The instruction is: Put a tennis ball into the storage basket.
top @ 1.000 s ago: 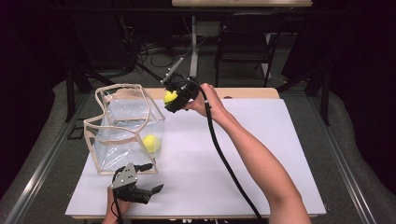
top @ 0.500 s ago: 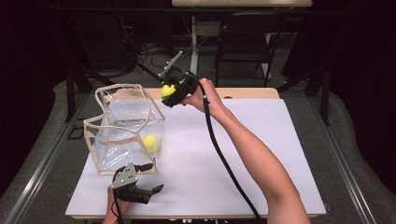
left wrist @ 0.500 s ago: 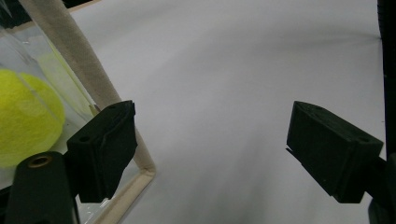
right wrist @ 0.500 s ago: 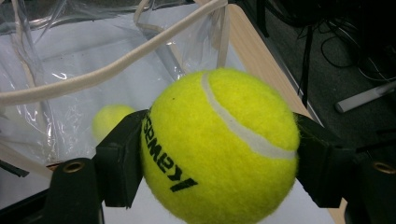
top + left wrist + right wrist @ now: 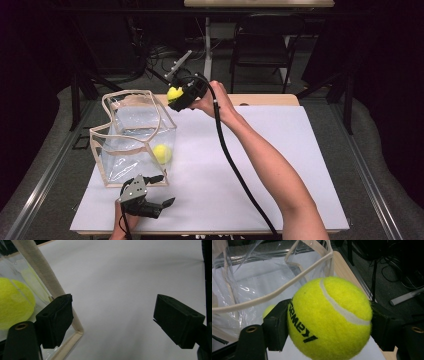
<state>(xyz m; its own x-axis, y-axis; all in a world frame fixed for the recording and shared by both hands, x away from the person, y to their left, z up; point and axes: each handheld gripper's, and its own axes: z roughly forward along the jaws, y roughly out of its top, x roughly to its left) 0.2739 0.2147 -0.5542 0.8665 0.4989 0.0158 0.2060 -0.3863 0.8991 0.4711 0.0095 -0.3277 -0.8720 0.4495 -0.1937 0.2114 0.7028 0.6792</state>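
A yellow tennis ball is clamped in my right gripper, held in the air just right of the rim of a clear plastic bag with beige trim. A second tennis ball lies inside the bag at its front right corner. My left gripper rests open on the white sheet near the table's front edge, one jaw against the bag's front corner trim, nothing between the jaws.
The white sheet covers most of the table, bare to the right of the bag. The right gripper's black cable trails along the forearm toward the front edge. Chairs and stands sit on the floor behind the table.
The right gripper has lifted the ball slightly and carried it left toward the bag's open top. The left gripper has stayed put.
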